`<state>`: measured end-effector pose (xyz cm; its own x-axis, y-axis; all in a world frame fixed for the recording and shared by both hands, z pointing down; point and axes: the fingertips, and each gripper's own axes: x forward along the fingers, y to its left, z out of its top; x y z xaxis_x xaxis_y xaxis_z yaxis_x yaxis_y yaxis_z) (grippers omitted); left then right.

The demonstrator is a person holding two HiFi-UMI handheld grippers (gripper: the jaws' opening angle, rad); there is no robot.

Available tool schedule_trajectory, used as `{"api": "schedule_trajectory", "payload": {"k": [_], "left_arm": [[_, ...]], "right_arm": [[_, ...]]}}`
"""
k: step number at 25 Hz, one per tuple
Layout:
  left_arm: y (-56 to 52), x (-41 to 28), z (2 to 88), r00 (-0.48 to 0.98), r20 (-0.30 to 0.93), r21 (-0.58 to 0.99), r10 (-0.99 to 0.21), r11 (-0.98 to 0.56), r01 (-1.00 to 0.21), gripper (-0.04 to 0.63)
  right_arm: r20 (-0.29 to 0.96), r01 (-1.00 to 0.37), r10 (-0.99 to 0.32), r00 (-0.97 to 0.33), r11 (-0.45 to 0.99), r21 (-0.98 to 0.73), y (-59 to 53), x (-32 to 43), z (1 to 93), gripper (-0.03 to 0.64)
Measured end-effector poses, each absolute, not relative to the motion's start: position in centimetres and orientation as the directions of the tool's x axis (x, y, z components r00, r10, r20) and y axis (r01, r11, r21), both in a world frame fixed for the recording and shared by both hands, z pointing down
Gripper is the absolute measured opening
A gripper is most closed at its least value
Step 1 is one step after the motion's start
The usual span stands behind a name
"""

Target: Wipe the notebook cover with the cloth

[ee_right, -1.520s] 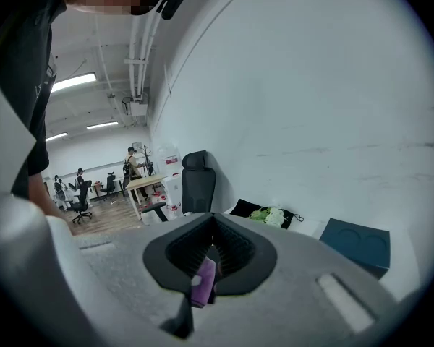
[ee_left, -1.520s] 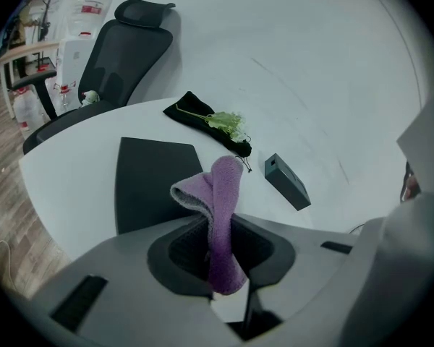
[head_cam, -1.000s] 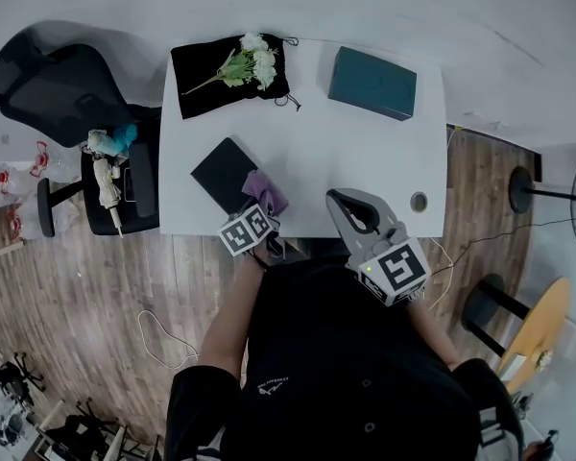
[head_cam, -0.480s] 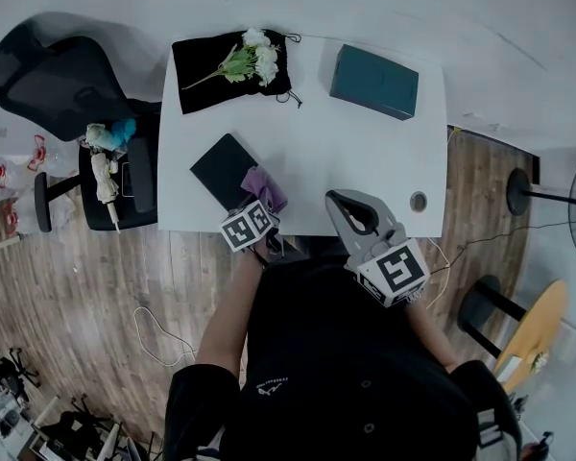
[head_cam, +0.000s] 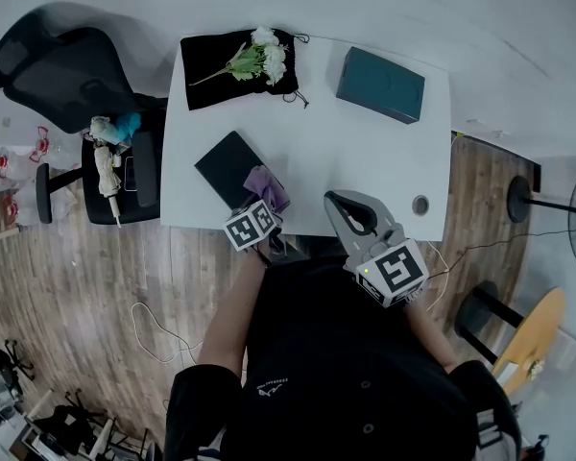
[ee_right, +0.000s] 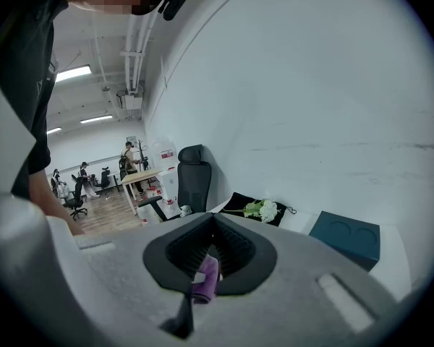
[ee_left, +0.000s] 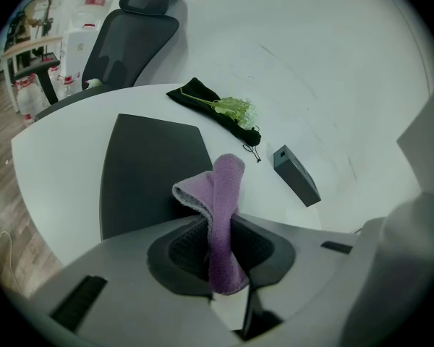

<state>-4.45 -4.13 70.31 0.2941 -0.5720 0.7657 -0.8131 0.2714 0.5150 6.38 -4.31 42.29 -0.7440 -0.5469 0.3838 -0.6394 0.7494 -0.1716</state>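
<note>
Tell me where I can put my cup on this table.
The middle of the table is bare, between the notebook, the flowers and the box. The right edge by the hole is free too. Notebook and cloth crowd the near left.

The purple cloth [ee_left: 223,194] stands folded and upright, pinched between the jaws of the left gripper [ee_left: 218,262]. The black notebook [ee_left: 148,168] lies flat and closed just ahead of this gripper, a little to its left.
</note>
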Motion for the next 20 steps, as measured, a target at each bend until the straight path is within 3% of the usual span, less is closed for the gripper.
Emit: {"api": "schedule_trajectory", "payload": {"k": [20], "left_arm": [[-2.0,-6.9,70.4,0.258,0.772,0.499,-0.580,0.303,-0.812,0.077]], "right_arm": [[0.381,-0.607,-0.514,-0.769,0.775,-0.179,-3.4,4.5,42.5,0.005]]}}
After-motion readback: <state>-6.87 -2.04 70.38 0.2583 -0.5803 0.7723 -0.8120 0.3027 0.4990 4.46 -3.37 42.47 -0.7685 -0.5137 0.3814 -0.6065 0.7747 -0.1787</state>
